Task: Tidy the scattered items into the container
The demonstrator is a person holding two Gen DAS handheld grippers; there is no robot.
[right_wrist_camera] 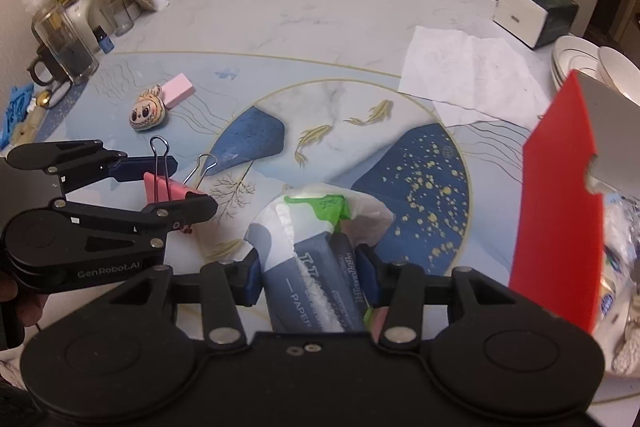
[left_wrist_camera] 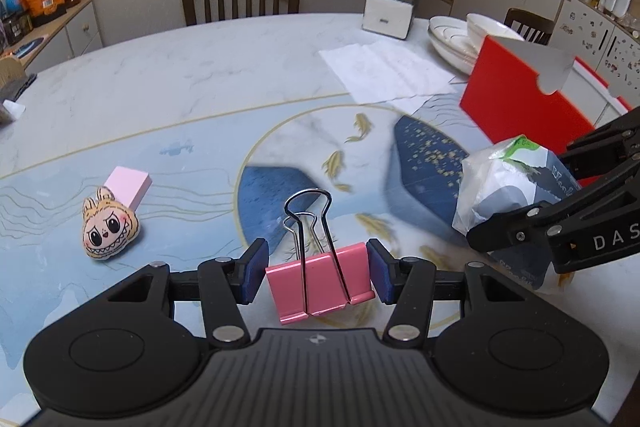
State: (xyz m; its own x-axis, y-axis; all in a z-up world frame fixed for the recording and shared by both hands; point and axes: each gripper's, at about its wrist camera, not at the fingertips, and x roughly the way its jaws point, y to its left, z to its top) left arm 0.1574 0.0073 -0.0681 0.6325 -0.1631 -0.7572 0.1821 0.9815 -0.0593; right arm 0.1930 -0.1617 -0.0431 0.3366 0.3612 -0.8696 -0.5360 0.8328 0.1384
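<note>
Left wrist view: the left claw (left_wrist_camera: 318,277) is squeezed onto a pink binder clip (left_wrist_camera: 320,283). The clip sits right between the two blue pads (left_wrist_camera: 256,269), and its wire handles stick up and away from the camera. The clip looks lifted a little off the worktop (left_wrist_camera: 180,67). Off to the left lie a small plush face toy (left_wrist_camera: 109,229) and a pink eraser (left_wrist_camera: 130,185), touching each other. On the right, the right claw (left_wrist_camera: 520,223) grips a tissue pack (left_wrist_camera: 508,187). Behind it stands the red box (left_wrist_camera: 520,95), with white bowls (left_wrist_camera: 468,31) and a tissue box (left_wrist_camera: 390,11) farther back.

Right wrist view: the right claw (right_wrist_camera: 310,275) is clamped onto the tissue pack (right_wrist_camera: 308,259), which pokes forward from between its pads. The red box (right_wrist_camera: 560,211) is near, on the right side, with shiny packets already inside. The left claw (right_wrist_camera: 168,183) is at the left, holding the pink binder clip (right_wrist_camera: 168,189). Beyond it sit the plush face toy (right_wrist_camera: 147,113) and pink eraser (right_wrist_camera: 179,89). A sheet of paper (right_wrist_camera: 460,75) lies flat on the worktop (right_wrist_camera: 300,7).
</note>
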